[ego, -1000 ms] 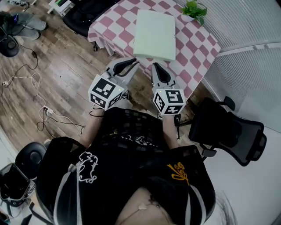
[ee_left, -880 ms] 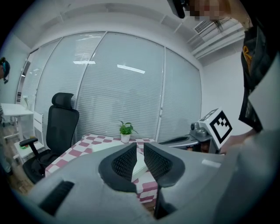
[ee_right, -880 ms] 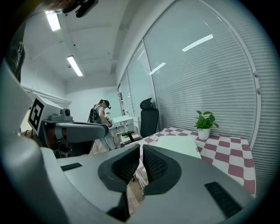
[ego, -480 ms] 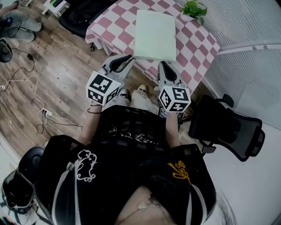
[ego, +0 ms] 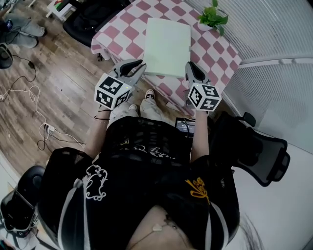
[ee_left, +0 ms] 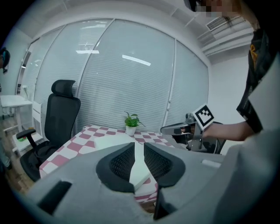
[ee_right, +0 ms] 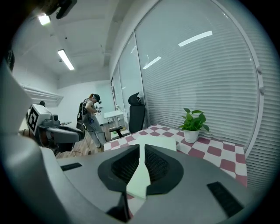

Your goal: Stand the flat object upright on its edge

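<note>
Both of your tools are closed with nothing in them: the left gripper (ego: 137, 64) has its jaws drawn together at the tips on empty air, and the right gripper (ego: 190, 67) is pinched up the same way. The pale green flat rectangular board (ego: 167, 46) lies face-down-flat on the pink-and-white checked table (ego: 217, 54), straight ahead of and between your two grippers, its near-left corner just beside the left tips and its near-right corner just beside the right tips. Whether either tip touches it cannot be told. The step in hand looks like the approach, so I would settle the two noses low against opposite long sides, or part one pair of jaws to take the near edge, then tip the board up about its far edge slowly, keeping one gripper as a stop so it does not slide. The board is thin and broad, so it will likely want to topple once upright; steady it before you let go. Its near edge sits close to the table's front edge, so lift away from yourself. Ahead of the right gripper a small green potted plant (ego: 213, 14) stands at the far corner, well apart from the board. The black office chair (ego: 254, 151) sits behind your right gripper.
</note>
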The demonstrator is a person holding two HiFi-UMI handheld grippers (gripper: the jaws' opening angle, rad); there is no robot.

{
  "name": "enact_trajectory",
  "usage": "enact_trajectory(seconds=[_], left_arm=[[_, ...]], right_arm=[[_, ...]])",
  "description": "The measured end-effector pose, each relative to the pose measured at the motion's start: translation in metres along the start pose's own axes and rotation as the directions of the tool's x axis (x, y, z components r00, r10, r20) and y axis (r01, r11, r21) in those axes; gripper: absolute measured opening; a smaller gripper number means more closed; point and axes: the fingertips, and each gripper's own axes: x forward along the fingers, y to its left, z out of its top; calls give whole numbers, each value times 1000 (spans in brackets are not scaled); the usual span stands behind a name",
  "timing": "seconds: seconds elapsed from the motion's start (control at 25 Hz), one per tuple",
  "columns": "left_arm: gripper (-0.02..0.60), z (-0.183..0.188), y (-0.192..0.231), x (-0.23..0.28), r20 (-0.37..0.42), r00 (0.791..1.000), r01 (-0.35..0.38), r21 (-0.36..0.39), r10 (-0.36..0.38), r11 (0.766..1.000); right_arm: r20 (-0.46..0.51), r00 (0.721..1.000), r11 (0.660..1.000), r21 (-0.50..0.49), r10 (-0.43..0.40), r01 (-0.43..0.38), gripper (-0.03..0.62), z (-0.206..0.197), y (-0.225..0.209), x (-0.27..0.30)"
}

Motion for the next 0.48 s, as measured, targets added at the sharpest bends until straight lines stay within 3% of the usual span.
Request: enact_trajectory(seconds=[0.36,0.48], left_arm=[[61,-31,52,69,-172,985,9,-8,-11,1000],[73,-41,68,92,-224,975,6,-21,-10,1000]], right_arm=[[-132,989,996,66,65,-57,29,-28,-78,72],[-161,983,988,145,83,-60,30,-42,-100,94]])
